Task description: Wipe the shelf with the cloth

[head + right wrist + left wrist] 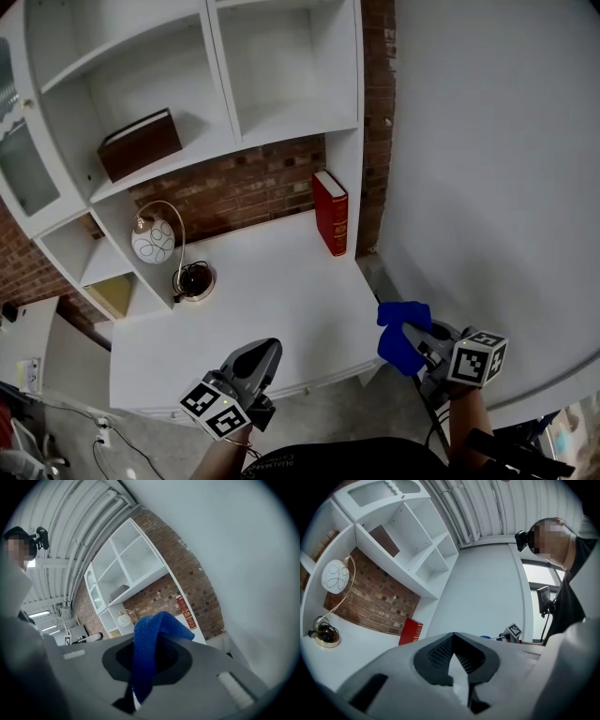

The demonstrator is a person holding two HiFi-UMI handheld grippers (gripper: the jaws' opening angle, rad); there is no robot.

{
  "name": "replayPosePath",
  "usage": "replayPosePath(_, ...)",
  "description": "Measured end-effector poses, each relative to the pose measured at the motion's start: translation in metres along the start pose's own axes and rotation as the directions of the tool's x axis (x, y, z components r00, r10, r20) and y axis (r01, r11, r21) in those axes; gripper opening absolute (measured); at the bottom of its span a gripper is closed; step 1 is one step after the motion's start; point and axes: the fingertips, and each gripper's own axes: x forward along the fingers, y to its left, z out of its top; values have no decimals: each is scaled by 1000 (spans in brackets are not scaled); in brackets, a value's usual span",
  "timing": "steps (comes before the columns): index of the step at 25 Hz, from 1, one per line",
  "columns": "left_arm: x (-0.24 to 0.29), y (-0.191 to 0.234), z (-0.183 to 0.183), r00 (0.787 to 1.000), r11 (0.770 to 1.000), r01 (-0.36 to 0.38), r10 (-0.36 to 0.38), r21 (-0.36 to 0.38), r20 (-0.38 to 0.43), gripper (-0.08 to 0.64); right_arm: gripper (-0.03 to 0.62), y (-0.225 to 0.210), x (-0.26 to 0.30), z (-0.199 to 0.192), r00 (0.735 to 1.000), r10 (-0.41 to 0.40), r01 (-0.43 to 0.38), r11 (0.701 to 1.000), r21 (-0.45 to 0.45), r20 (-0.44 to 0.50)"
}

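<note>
Head view: The left gripper (266,349) was held low in front of the bench (272,300), its jaws pointing up toward the bench edge. The right gripper (411,336) was held off the front right corner of the bench, with the blue cloth (399,334) bunched at its jaws. Whether the cloth touched the bench could not be told. The shelf (291,120) stood above and behind the bench. A red book (330,211) stood upright at the right rear of the bench, and a lamp (155,240) stood at the left.

Left gripper view: The jaws met at their tips, with nothing between them. They pointed toward the red book and the wall beside it.

Right gripper view: The jaws were clamped on the cloth. Its long axis ran along the jaws, from their base to their tips. There it folded over and drooped to the right, its free end toward the red book.
</note>
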Motion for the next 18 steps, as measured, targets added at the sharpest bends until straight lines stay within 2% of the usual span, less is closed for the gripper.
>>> replayPosePath(5, 20, -18, 13, 999, 998, 53, -53, 41, 4, -5, 38, -7, 14, 6, 999, 48, -49, 999, 22, 18)
replayPosePath(8, 27, -24, 10, 996, 994, 84, -82, 76, -31, -2, 37, -8, 23, 6, 998, 67, -67, 997, 26, 11)
replayPosePath(10, 32, -22, 4, 994, 993, 96, -92, 72, -59, -2, 38, -9, 29, 7, 997, 77, -77, 997, 29, 13)
replayPosePath(12, 41, -13, 2, 993, 993, 99, -95, 59, -75, -2, 38, -12, 36, 11, 996, 89, -90, 996, 28, 18)
replayPosePath(16, 66, 23, 4, 993, 995, 63, -56, 71, -102, -5, 37, -20, 45, 29, 993, 106, -108, 994, 27, 61)
replayPosePath(18, 78, 44, 8, 994, 998, 49, -44, 44, -103, -5, 37, -22, 52, 43, 990, 116, -119, 992, 31, 83)
